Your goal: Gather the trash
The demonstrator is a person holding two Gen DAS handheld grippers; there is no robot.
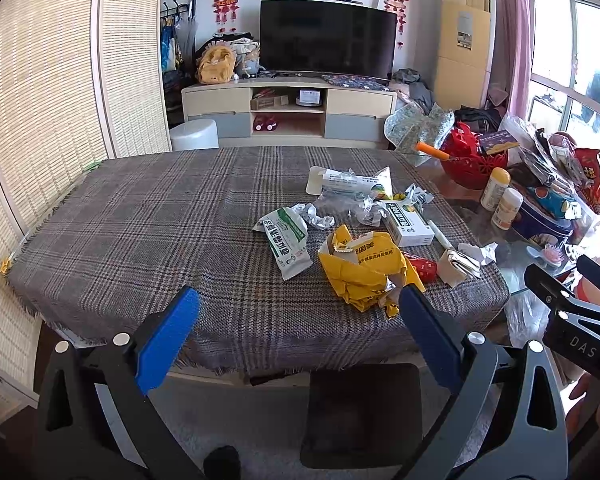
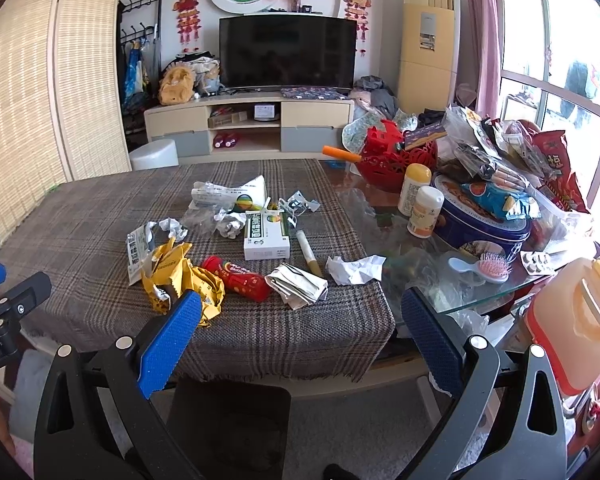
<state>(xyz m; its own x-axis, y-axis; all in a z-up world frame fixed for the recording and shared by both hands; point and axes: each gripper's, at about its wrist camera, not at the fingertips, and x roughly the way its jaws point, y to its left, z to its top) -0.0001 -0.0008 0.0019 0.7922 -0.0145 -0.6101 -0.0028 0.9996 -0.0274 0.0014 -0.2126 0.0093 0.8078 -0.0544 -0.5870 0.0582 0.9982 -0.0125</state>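
Right wrist view: crumpled yellow wrapper point(image 2: 184, 280), red Skittles packet point(image 2: 238, 279) and white paper ball point(image 2: 354, 269) litter the near plaid tablecloth point(image 2: 80, 232); right gripper point(image 2: 302, 312) and left gripper point(image 1: 300, 308) both gape, empty.

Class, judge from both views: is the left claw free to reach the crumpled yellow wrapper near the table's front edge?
Probably yes. The left claw is open and empty, and the crumpled yellow wrapper lies just ahead, uncovered.
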